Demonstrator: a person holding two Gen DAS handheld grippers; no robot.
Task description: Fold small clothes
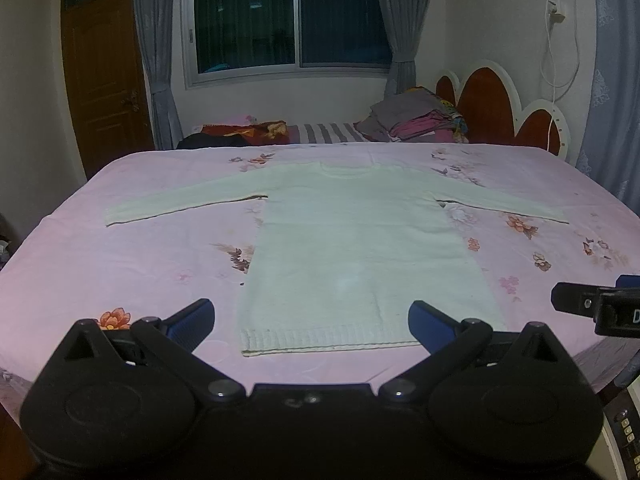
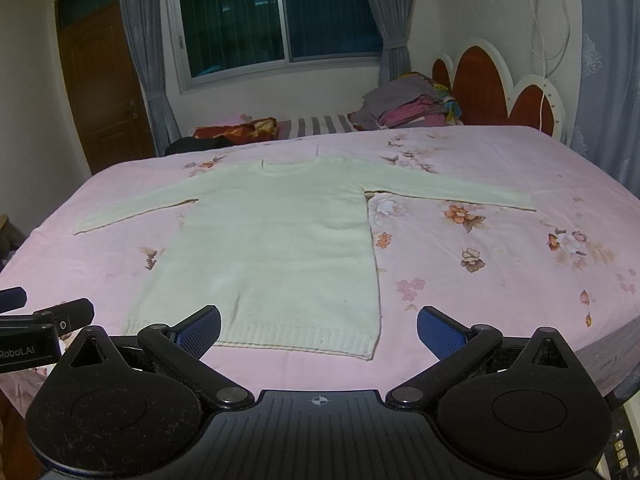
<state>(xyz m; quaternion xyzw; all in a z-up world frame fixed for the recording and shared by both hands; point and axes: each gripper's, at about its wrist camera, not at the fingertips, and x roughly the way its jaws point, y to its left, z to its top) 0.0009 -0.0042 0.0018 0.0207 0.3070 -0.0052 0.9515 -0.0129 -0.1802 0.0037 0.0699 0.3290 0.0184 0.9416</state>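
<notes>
Bare bedsheet [image 1: 140, 272] around sweater [image 1: 352, 248]

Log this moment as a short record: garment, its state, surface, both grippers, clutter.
garment: white sweater
state: spread flat, unfolded, both sleeves out sideways, hem nearest the cameras
surface: pink floral bedsheet
left gripper: open, holding nothing, above the hem
right gripper: open, holding nothing, near the hem's right corner
clutter: pile of clothes by the headboard

Dim, bluish indoor light, soft focus, perhaps noisy; fisheye edges curve darkly.
</notes>
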